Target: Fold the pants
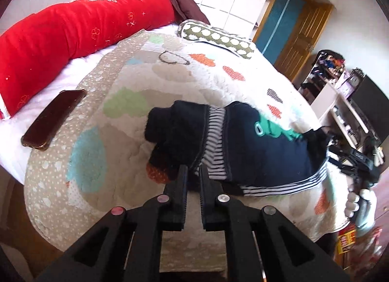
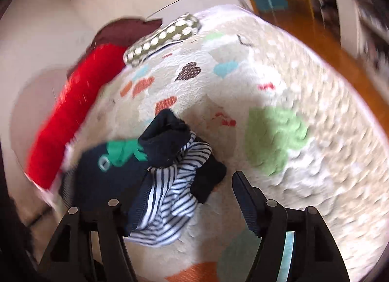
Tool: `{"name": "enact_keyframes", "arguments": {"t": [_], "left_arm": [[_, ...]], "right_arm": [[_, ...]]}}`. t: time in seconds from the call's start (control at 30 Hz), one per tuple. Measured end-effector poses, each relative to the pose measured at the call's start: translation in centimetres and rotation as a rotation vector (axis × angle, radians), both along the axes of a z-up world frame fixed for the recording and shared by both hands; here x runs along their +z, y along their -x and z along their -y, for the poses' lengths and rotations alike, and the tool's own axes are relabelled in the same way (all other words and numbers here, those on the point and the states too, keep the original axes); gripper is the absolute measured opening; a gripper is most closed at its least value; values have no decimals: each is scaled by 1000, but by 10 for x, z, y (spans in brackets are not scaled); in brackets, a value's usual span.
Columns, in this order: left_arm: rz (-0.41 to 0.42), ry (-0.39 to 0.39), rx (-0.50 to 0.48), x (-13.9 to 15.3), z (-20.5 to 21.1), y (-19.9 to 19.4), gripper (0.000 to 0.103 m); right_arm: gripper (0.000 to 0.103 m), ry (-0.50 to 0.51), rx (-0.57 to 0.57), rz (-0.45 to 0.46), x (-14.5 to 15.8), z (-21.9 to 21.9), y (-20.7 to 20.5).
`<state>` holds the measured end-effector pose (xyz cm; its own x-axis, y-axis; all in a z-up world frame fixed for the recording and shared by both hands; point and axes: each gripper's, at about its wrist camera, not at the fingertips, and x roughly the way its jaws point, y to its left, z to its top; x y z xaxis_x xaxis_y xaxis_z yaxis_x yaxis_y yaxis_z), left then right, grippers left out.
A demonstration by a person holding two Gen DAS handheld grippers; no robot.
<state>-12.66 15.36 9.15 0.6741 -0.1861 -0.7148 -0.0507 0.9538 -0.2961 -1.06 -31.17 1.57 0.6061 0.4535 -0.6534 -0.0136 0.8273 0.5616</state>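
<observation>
Small navy pants (image 1: 255,146) with a striped lining and a green dinosaur patch lie bunched on the patterned quilt (image 1: 126,68). My left gripper (image 1: 193,171) has its jaws nearly closed at the near edge of the pants, with a narrow gap; whether cloth is pinched between them I cannot tell. In the blurred right wrist view the pants (image 2: 155,172) lie crumpled, draped over the left finger. My right gripper (image 2: 184,184) is open wide with the cloth at its left finger, and it also shows at the far right of the left wrist view (image 1: 359,160).
A dark phone (image 1: 54,119) lies on the quilt's left border. A red bolster (image 1: 73,34) and a dotted green pillow (image 1: 216,36) lie at the head of the bed. Shelves (image 1: 340,102) and wooden floor are to the right.
</observation>
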Motion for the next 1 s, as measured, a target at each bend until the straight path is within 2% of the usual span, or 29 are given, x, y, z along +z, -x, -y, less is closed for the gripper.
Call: {"name": "enact_keyframes", "arguments": {"t": [0.1, 0.17, 0.23, 0.3, 0.33, 0.4, 0.47, 0.53, 0.6, 0.67, 0.73, 0.77, 0.8, 0.83, 0.87, 0.93, 1.0], "left_arm": [[3, 21, -16, 0, 7, 0, 9], [-1, 23, -24, -2, 12, -1, 9], [-8, 20, -28, -4, 18, -3, 9], [-20, 11, -28, -3, 23, -7, 9], [-22, 5, -27, -2, 24, -7, 9], [-18, -8, -25, 2, 27, -8, 9], [-10, -11, -22, 4, 29, -9, 9], [-7, -7, -20, 4, 31, -12, 9], [-18, -9, -16, 1, 36, -15, 11], [-31, -8, -14, -3, 40, -19, 11], [-37, -4, -15, -4, 43, -21, 11], [-39, -4, -13, -5, 43, -22, 13], [-42, -1, -10, -5, 43, -24, 14], [-44, 5, -6, -5, 44, -26, 14], [-45, 16, 0, -5, 44, -26, 14], [-38, 27, 4, -2, 45, -26, 15], [-25, 22, 1, 2, 49, -22, 20]], "right_arm": [[79, -155, -58, -64, -22, 12, -15], [79, -266, -45, -109, -36, 10, -26], [76, -274, 2, -80, -34, -3, -31], [22, -233, 70, -86, -27, -20, -36], [22, -209, 86, -71, -20, -24, -38], [18, -134, 83, 19, 8, -18, -33], [17, -117, 54, 69, 27, -3, -31], [12, -81, 5, 91, 34, 17, -28], [12, -13, -72, 70, 28, 34, -23], [15, 105, -187, 13, 17, 53, -18], [17, 140, -213, 19, 15, 58, -10], [21, 132, -181, 42, 20, 52, -4], [41, 131, -153, 58, 26, 46, -6], [54, 140, -107, 90, 33, 34, -4], [71, 161, -46, 140, 43, 14, -4], [73, 191, 27, 189, 52, -14, -8], [78, 239, 74, 182, 49, -44, -21]]}}
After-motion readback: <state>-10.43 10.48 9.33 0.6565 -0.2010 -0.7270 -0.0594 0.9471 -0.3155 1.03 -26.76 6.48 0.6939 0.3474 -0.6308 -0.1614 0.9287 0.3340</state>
